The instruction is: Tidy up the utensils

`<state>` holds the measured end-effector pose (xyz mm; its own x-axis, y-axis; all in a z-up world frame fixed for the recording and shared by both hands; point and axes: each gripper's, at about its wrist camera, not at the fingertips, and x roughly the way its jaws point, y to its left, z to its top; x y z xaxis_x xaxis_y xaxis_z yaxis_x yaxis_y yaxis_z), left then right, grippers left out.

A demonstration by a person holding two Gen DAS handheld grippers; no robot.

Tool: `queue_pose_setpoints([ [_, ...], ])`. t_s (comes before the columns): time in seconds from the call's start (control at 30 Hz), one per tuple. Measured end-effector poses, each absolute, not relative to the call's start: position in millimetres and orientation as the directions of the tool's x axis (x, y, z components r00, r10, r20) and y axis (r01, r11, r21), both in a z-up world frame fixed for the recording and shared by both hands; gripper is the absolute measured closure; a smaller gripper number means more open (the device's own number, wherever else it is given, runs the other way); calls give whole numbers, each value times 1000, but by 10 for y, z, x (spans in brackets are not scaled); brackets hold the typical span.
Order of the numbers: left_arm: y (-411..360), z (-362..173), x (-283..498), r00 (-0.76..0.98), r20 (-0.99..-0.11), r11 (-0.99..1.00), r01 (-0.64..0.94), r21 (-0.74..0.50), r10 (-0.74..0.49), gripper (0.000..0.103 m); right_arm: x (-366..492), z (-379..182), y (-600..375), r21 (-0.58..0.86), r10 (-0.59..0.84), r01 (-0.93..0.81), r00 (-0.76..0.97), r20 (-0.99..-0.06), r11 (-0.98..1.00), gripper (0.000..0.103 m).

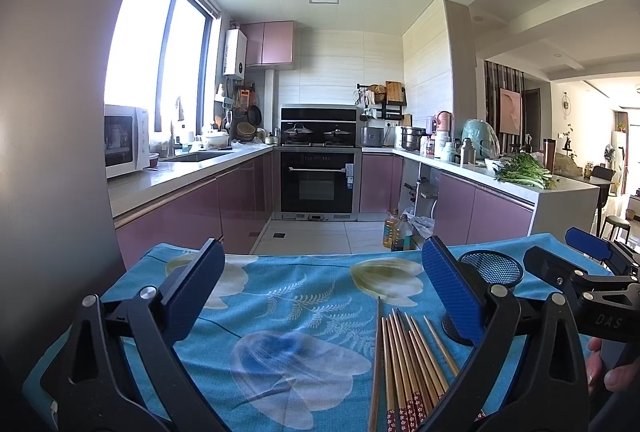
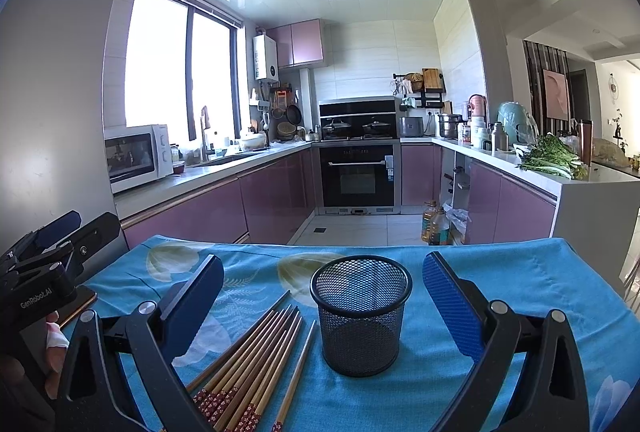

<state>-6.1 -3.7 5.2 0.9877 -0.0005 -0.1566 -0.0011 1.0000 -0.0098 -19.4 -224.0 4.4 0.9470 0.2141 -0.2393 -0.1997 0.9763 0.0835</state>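
Observation:
Several wooden chopsticks [image 1: 412, 360] with red patterned ends lie in a loose bundle on the blue floral tablecloth [image 1: 288, 312]. They also show in the right wrist view [image 2: 256, 352]. A black mesh holder [image 2: 361, 316] stands upright and empty to their right; its rim shows in the left wrist view [image 1: 494, 268]. My left gripper [image 1: 320, 296] is open above the cloth, with the chopsticks by its right finger. My right gripper [image 2: 320, 300] is open, with the holder between its fingers and the chopsticks near its left finger.
The table [image 2: 520, 272] stands in a kitchen with purple cabinets [image 2: 208, 207]. Its far edge drops to the tiled floor, where oil bottles [image 2: 436, 228] stand. A counter with greens [image 2: 552, 159] is at the right. A grey fridge wall [image 1: 52, 151] is close on the left.

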Motion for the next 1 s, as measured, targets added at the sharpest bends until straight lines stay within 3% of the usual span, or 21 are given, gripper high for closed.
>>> queue_pose_setpoints([
  [1.0,-43,39,-73,987,-160,1000,-3,-7,2,6,-225,44,-2246,89,212,-196,946,-243,977,7],
])
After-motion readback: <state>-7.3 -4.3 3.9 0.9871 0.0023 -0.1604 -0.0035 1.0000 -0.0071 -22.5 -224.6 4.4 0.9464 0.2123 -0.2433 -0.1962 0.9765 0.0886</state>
